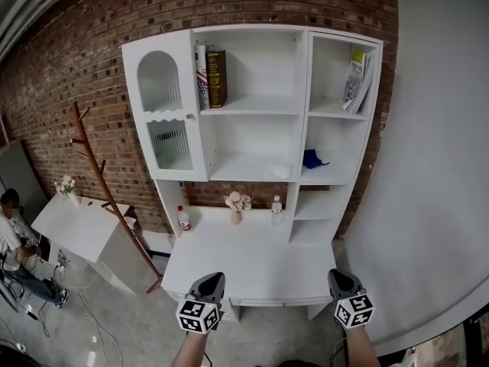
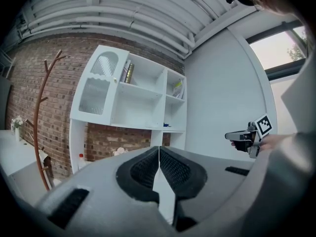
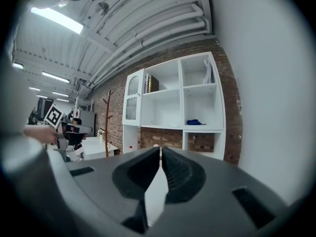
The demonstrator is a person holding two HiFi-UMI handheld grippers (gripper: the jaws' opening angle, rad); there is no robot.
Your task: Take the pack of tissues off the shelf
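Left claw [image 1: 212,279] and right claw [image 1: 341,276] are both pressed together w/ nothing between the pads, as each gripper view shows. They sit low in the head view, side by side and well apart, at the near edge of the desk [image 1: 252,270]. Both point roughly level toward the shelf unit, marker cubes up, forearms coming in from below. Beyond them, at the back of the desk, stand a red-capped bottle [image 1: 183,219], a small flower vase [image 1: 237,205] and a clear bottle [image 1: 276,205]. One level up, on the middle shelf [image 1: 237,176], lies a small white packet [image 1: 281,171], prob. the pack of tissues, close to the upright partition. A blue item [image 1: 313,159] lies in the next compartment to its right. Neither claw is near the packet yet, so the step in hand looks like the approach. To do it well, whichever claw goes in should spread its jaws before entering the compartment. It should stay level, pass above the vase and bottles, and keep clear of the partition. The pack is likely soft, so a light pinch across its narrow side, a slight lift, then a straight pull out.
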